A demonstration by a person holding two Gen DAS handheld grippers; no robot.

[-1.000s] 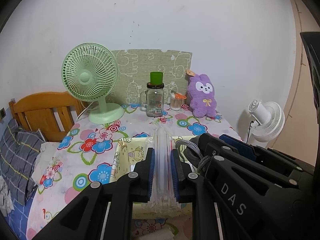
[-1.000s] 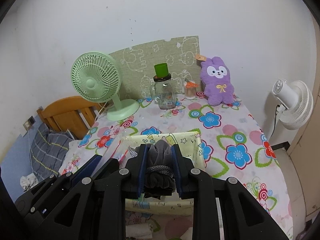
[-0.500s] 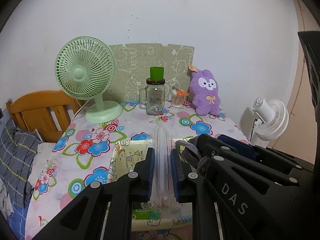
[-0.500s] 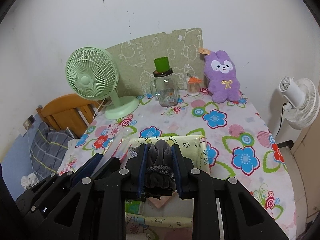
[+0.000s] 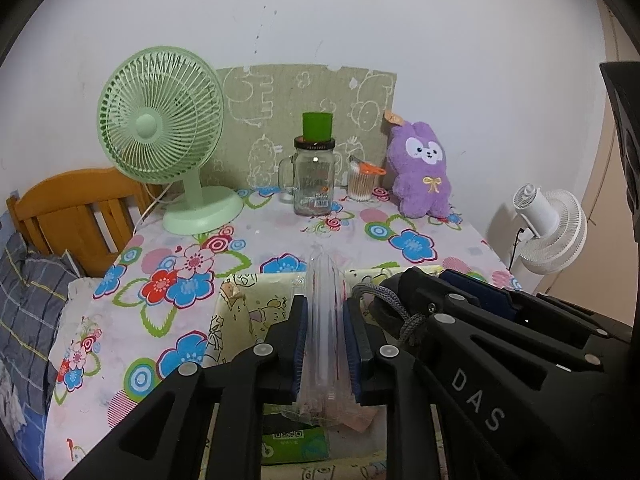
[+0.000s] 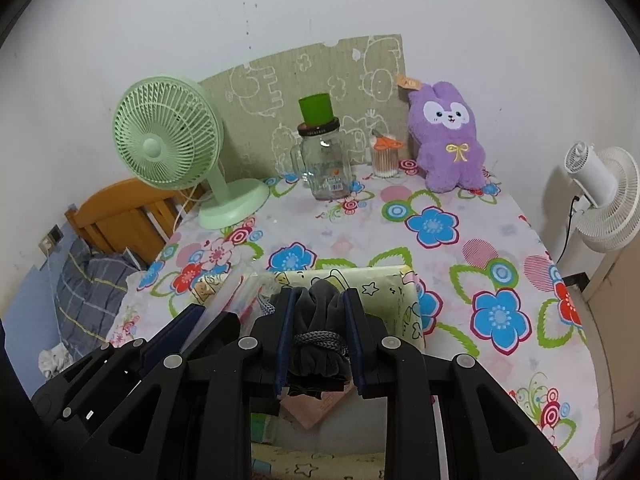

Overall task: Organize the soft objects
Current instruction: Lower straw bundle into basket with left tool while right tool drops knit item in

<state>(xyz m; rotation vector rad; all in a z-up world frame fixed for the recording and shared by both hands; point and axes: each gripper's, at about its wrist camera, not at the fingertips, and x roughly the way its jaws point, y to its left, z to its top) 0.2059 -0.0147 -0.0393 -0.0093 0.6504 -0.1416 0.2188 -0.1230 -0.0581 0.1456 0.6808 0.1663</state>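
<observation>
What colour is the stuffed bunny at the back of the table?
Purple, with a white face and a small yellow bow: the stuffed bunny shows best in the right wrist view.

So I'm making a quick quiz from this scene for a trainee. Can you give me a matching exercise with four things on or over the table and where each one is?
Things:
1. green fan
2. purple plush rabbit
3. clear plastic bag
4. dark drawstring pouch

Places:
A. between the left tongs
B. far right corner of the table, against the wall
C. between the right tongs
D. far left of the table, beside the wooden headboard

Pairs: 1-D, 2-B, 3-A, 4-C
</observation>
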